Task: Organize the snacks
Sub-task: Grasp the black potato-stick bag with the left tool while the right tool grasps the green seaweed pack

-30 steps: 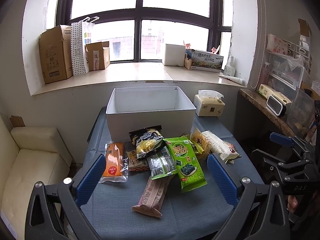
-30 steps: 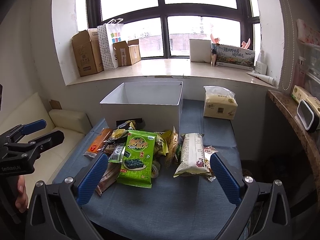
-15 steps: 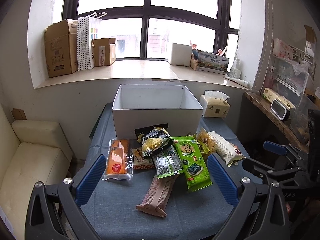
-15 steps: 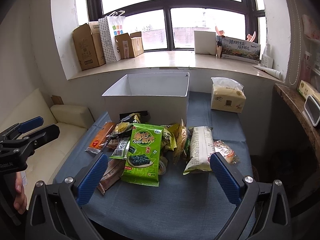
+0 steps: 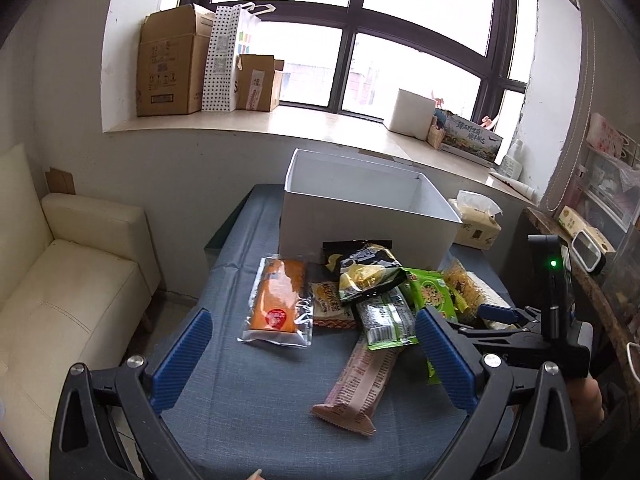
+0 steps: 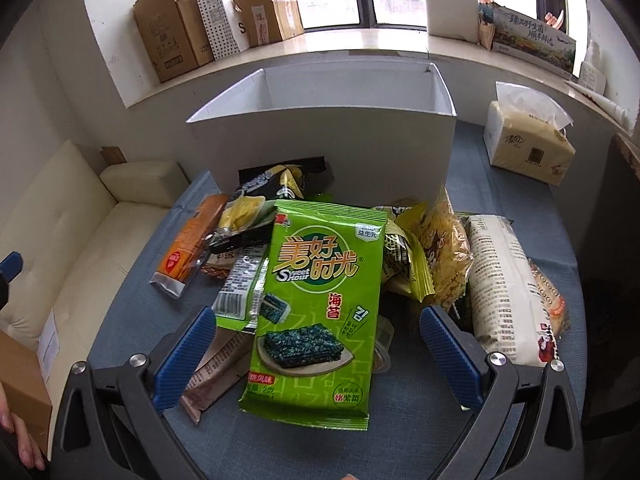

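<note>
Both your claws dropped closer to the pile.
Right gripper (image 6: 316,356), wide open and empty, straddled the seaweed pack (image 6: 316,308), its long axis running away from you toward the box (image 6: 320,148); left gripper (image 5: 312,364) was open, empty too.

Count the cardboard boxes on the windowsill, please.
2 brown cardboard boxes: a tall box at the sill's left end, and a small box right of the dotted bag between them. Others may be hidden behind.

Snack packets lie heaped just in front of the white box (image 5: 362,216) on the desk (image 5: 256,384); the left tool (image 5: 316,358) hovers open nearer, the orange packet (image 5: 277,304) leftmost.
</note>
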{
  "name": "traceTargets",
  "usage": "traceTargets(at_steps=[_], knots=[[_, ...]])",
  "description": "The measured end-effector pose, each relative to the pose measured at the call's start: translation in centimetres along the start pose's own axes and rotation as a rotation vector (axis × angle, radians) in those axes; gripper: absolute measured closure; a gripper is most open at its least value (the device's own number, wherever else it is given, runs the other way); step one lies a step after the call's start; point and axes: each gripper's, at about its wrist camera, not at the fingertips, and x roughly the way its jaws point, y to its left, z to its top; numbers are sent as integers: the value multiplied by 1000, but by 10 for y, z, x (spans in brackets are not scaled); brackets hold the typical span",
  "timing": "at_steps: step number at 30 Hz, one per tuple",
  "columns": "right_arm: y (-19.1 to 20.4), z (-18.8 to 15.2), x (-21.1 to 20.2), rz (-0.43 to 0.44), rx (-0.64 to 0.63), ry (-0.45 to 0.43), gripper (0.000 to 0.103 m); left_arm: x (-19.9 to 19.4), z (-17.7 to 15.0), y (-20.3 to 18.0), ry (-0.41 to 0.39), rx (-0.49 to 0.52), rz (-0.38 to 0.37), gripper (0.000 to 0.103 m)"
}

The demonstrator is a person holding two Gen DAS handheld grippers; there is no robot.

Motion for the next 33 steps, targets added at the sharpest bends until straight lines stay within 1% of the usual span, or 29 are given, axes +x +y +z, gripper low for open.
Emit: traceTargets(at_steps=[1, 4, 6, 7, 8, 10, 13, 16, 19, 21, 23, 25, 27, 29, 33], knots=[[-2, 1, 7, -6, 11, 16, 0, 0, -1, 0, -3, 6, 3, 0], [-7, 2, 20, 36, 36, 45, 1, 3, -3, 1, 6, 25, 4, 0], [-9, 1, 30, 46, 44, 70, 16, 6, -5, -2, 19, 46, 16, 0], [-10, 0, 35, 39, 44, 91, 35, 7, -6, -4, 22, 56, 18, 0], [-9, -1, 39, 30, 41, 104, 33, 7, -7, -5, 24, 65, 20, 0], [-7, -4, 36, 36, 24, 83, 34, 8, -9, -8, 26, 78, 16, 0], [-6, -5, 25, 58, 30, 60, 34, 12, -9, -11, 51, 94, 13, 0], [-10, -6, 1, 90, 55, 9, 34, 21, -7, -13, 87, 83, -13, 0], [-14, -10, -29, 94, 63, -48, 34, 35, -2, -19, 123, 77, -43, 0], [-19, -13, -48, 102, 77, -81, 34, 46, 3, -26, 139, 76, -60, 0], [-22, -18, -65, 89, 77, -111, 34, 59, 9, -35, 160, 85, -76, 0], [-28, -22, -80, 62, 87, -137, 34, 74, 14, -46, 177, 108, -90, 0], [-34, -27, -91, 70, 108, -160, 34, 90, 20, -58, 195, 137, -100, 0], [-40, -30, -103, 58, 123, -175, 34, 109, 26, -68, 225, 151, -103, 0], [-50, -33, -114, 46, 149, -188, 34, 146, 42, -77, 289, 124, -119, 0]])
